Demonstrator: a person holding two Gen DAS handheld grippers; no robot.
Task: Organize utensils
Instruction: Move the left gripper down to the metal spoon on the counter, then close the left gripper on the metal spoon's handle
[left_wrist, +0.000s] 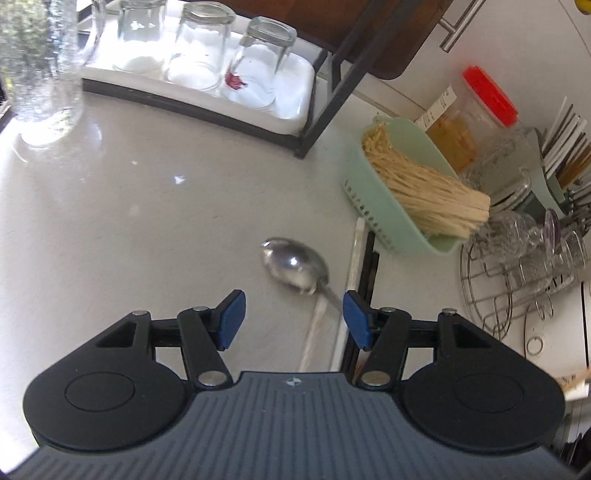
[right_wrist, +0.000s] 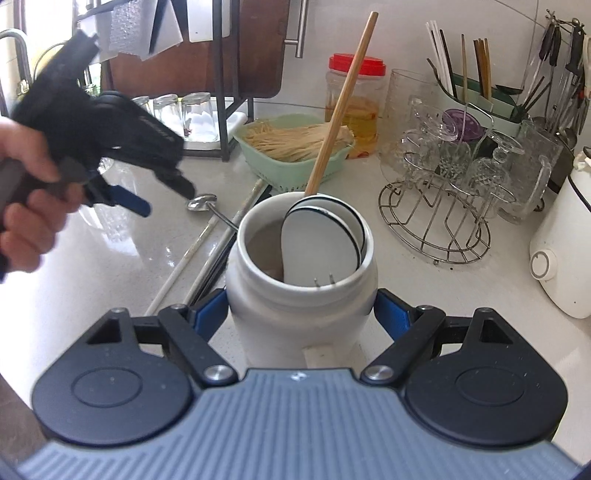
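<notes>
Shiny steel spoon (left_wrist: 295, 266) lies on pale speckled stone counter (left_wrist: 147, 221), bowl up w/ bright glare spots, oval bowl pointing away from left gripper (left_wrist: 294, 320); thin handle runs back toward the gripper's right blue pad, edges blurred; thin white stick (left_wrist: 314, 332) lies beside the handle. Left gripper hovers over it, jaws spread wide, nothing betw. them; in right wrist view the spoon (right_wrist: 201, 203) is small, just ahead of the left gripper (right_wrist: 155, 199), which is held by a bare hand (right_wrist: 26, 192).

Right gripper (right_wrist: 301, 314) has blue pads pressed on both sides of a white ceramic jar w/ wide mouth (right_wrist: 295, 314), standing upright on counter; inside it a white flat utensil w/ black rim (right_wrist: 321, 243) leans on the far-right wall, long wooden handle (right_wrist: 343, 99) sticking up & tilted right; two small metal tines (right_wrist: 325, 280) show at the near rim.

Mint-green plastic basket of pale sticks (right_wrist: 295, 155) sits behind the jar; wire glass rack (right_wrist: 443, 214) well to the right.
</notes>
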